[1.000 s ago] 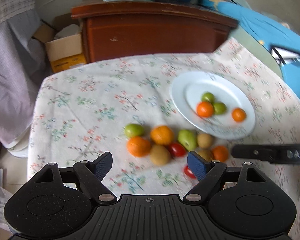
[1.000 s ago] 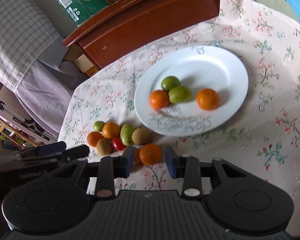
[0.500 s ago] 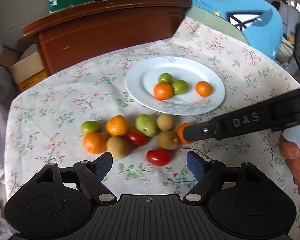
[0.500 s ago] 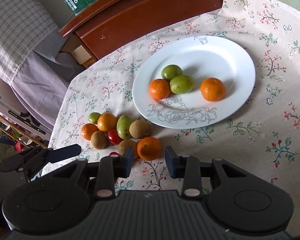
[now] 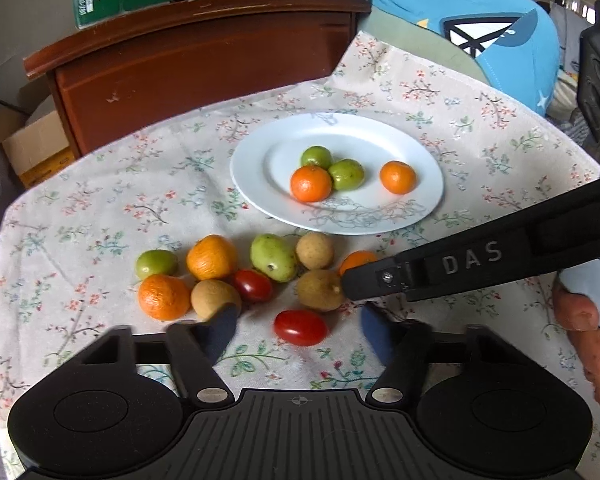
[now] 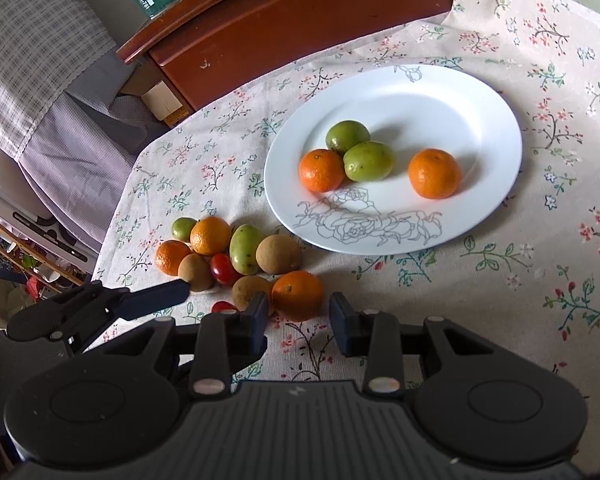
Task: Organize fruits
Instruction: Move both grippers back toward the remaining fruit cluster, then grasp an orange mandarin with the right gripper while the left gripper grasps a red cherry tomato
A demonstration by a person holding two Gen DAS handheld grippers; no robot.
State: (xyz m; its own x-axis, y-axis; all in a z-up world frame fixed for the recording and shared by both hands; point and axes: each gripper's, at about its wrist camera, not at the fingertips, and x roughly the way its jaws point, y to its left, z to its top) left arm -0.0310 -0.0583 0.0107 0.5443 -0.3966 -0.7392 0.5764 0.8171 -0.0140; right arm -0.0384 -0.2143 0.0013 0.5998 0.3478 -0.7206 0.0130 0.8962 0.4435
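A loose cluster of small fruits lies on the flowered cloth of the bench (image 5: pixel 100 184), just near of a white plate (image 5: pixel 260 184) already holding two oranges and two green fruits. The left gripper (image 5: pixel 296 330), its jaws just closing but not yet touching, brackets a red tomato (image 5: pixel 301 327). The right gripper (image 6: pixel 299 322), open narrowly, straddles an orange (image 6: pixel 297 295), likely plate-bound.

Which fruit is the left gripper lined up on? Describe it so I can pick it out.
Start at the white plate and drop to the fruit cluster on the cloth below it. Nearest the left gripper, whose jaws have just been closing, lies a red tomato, apart from the pile, unlike the other tomato wedged among fruits.
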